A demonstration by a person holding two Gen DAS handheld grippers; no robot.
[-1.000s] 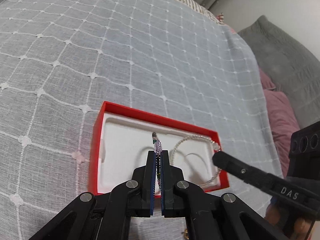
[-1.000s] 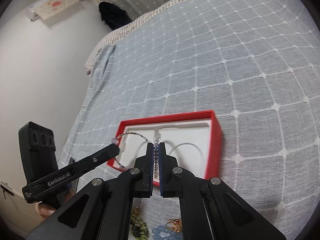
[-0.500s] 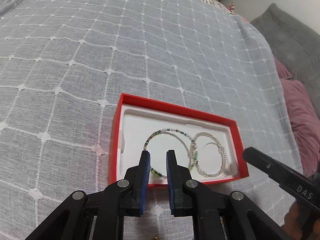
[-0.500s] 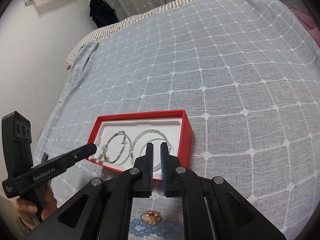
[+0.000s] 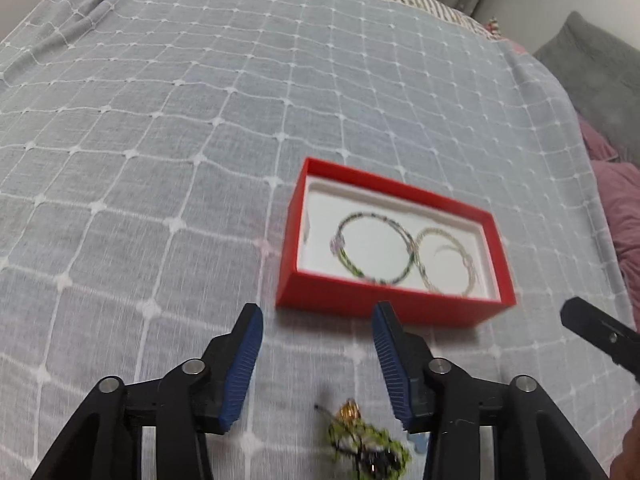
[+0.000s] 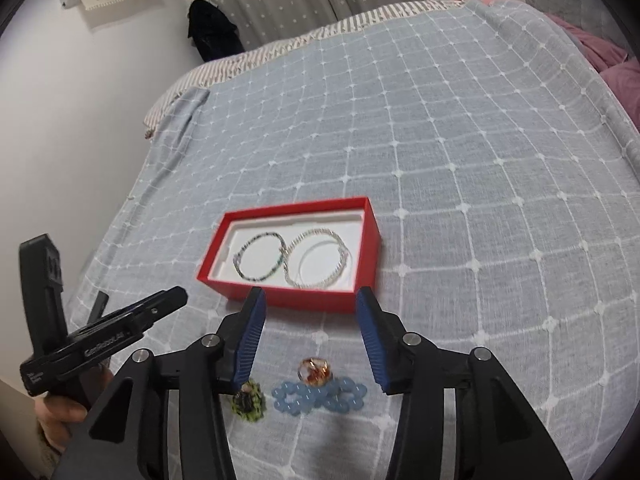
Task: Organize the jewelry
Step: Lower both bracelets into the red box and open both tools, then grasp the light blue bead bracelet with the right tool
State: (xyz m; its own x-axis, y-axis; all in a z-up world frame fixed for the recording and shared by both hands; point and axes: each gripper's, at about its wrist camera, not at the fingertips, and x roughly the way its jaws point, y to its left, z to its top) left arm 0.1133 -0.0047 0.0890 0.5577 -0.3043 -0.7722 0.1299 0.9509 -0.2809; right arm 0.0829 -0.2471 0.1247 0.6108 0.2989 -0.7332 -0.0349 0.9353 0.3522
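box (image 6: 292, 294) on bedspread (image 6: 440, 160) | two bracelets (image 6: 294, 256) side by side inside | loose jewelry (image 6: 316, 388) before box

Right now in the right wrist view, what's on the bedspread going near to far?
Blue bead bracelet → amber ring → red box → striped sheet edge.

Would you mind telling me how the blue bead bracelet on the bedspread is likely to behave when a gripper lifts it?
The blue bead bracelet lies bunched rather than round, so it will probably droop limply. Its smooth, rounded beads may slip between flat pads. It looks light, and the soft bedspread may give under a pinch.
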